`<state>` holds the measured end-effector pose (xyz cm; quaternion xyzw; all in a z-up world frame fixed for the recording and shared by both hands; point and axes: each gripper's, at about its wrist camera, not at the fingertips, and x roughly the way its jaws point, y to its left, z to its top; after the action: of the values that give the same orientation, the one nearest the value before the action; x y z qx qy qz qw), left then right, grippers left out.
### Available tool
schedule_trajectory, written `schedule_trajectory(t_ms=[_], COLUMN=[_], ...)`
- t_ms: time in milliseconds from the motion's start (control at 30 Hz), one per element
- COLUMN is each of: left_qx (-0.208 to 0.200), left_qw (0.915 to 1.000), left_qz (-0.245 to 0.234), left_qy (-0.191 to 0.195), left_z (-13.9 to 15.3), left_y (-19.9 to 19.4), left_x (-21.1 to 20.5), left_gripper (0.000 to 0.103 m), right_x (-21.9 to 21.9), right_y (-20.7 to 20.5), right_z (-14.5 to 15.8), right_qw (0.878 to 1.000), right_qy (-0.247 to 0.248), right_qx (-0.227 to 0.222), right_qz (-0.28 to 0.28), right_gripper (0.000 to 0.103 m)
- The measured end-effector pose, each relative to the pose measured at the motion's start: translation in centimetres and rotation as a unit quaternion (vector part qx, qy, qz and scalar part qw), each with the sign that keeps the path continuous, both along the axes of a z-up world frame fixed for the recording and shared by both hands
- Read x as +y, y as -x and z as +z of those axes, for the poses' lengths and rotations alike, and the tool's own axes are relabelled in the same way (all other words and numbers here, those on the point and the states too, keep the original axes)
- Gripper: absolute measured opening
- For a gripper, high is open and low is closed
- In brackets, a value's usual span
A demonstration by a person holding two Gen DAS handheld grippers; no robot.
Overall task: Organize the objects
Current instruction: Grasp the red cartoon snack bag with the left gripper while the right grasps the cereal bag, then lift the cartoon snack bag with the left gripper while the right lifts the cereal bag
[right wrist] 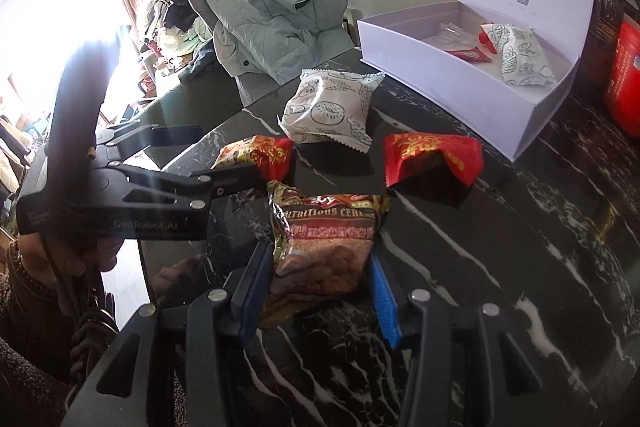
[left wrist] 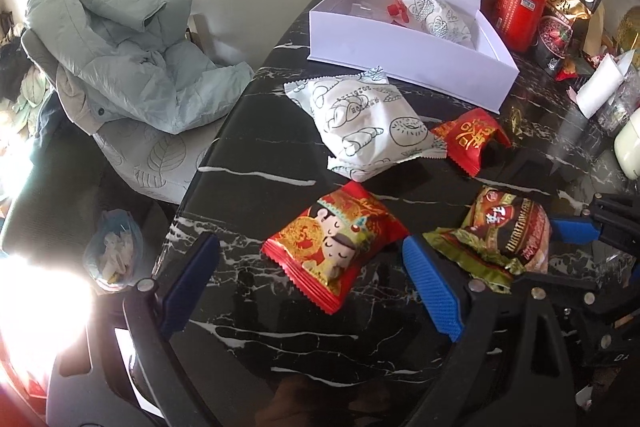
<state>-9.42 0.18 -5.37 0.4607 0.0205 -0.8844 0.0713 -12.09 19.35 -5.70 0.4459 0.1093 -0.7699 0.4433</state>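
Observation:
On the black marble table (left wrist: 248,187) lie a red cartoon snack pack (left wrist: 332,243), a white bread pack (left wrist: 368,123), a small red pack (left wrist: 472,139) and a brown-green cereal pack (left wrist: 504,231). My left gripper (left wrist: 312,287) is open around the near end of the red cartoon pack. My right gripper (right wrist: 316,287) has its blue pads on both sides of the cereal pack (right wrist: 324,239) and touching it. The open white box (right wrist: 460,83) holds a white pack (right wrist: 524,55) and small red pieces.
A grey-green jacket (left wrist: 120,39) lies on a chair left of the table. A red canister (left wrist: 520,11), jars and dark bags stand right of the box (left wrist: 408,55). A small bin (left wrist: 112,247) sits on the floor at left. The left gripper shows in the right wrist view (right wrist: 192,155).

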Motion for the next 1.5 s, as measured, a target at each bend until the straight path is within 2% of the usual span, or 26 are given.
schedule_trajectory(t_ms=[167,267,400,533,700,767,967,1167,1500], left_qx=[-0.004,-0.016,-0.032,-0.034,-0.024,-0.019,-0.012,-0.013,-0.015], left_qw=[0.9980,0.9965,0.9958,0.9961,0.9966,0.9965,0.9967,0.9973,0.9979], left_qz=[-0.048,-0.073,-0.076,-0.078,-0.078,-0.078,-0.078,-0.069,-0.059], left_qy=[0.040,0.038,0.038,0.021,-0.009,-0.023,-0.020,-0.022,-0.023], left_z=[0.1,-0.3,-1.2,-1.9,-2.0,-2.0,-1.7,-1.6,-1.6], left_y=[1.0,1.6,2.0,2.0,2.1,2.0,1.4,0.5,-1.3], left_x=[0.8,1.0,1.1,0.8,0.4,0.2,0.7,1.1,1.6], left_gripper=[0.093,0.093,0.093,0.092,0.081,0.073,0.046,0.042,0.040], right_x=[0.5,0.3,0.2,0.0,-0.4,-0.4,-0.5,-0.5,-0.3], right_y=[-0.1,-0.1,0.2,0.5,0.7,0.7,0.5,0.1,-0.8], right_z=[-0.2,-0.3,-0.6,-1.0,-1.7,-1.8,-1.8,-1.8,-1.9], right_qw=[1.000,1.000,1.000,1.000,1.000,1.000,1.000,1.000,1.000], right_qy=[0.005,0.004,0.002,0.001,-0.007,-0.006,-0.011,-0.017,-0.018], right_qx=[-0.006,-0.004,-0.009,-0.016,-0.025,-0.023,-0.019,-0.007,0.003], right_qz=[0.001,0.004,0.006,0.007,0.008,0.009,0.009,0.007,0.008], right_gripper=[0.051,0.051,0.053,0.055,0.057,0.057,0.057,0.058,0.062])
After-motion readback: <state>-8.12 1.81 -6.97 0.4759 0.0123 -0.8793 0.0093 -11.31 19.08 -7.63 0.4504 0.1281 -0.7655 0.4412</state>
